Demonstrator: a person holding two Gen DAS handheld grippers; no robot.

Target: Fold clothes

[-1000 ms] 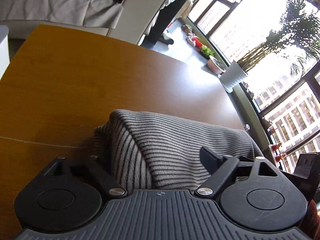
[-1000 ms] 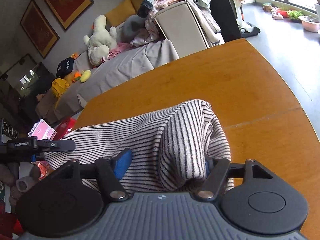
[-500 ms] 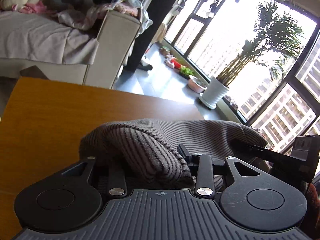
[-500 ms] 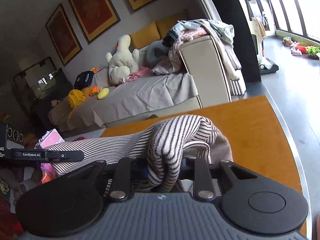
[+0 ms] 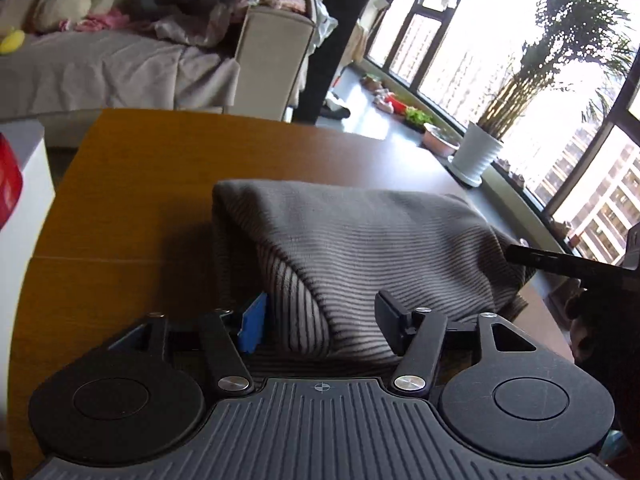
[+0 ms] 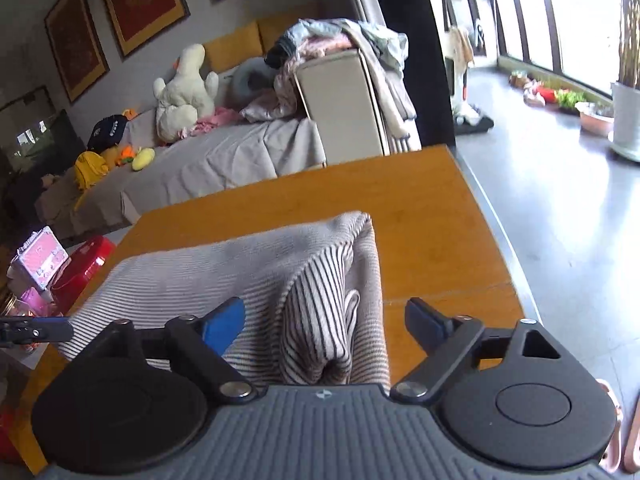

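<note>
A grey striped garment (image 5: 360, 248) lies folded in a thick bundle on the wooden table (image 5: 140, 184). My left gripper (image 5: 320, 320) is open, its fingers standing either side of the bundle's near left corner fold. In the right wrist view the same garment (image 6: 248, 264) stretches to the left, and my right gripper (image 6: 324, 322) is open around its near right corner fold. A finger of the right gripper (image 5: 560, 260) pokes in at the bundle's right end. The left gripper (image 6: 32, 330) shows at the far left edge.
The table's far edge (image 6: 432, 216) faces a grey sofa (image 6: 224, 152) piled with clothes and plush toys. A white potted plant (image 5: 476, 156) stands by the windows. A red box (image 6: 80, 268) and a white cabinet (image 5: 24, 184) sit left of the table.
Half a second ago both grippers were shut on the garment's corners and held it up. Both have opened, and the garment now rests on the table.
</note>
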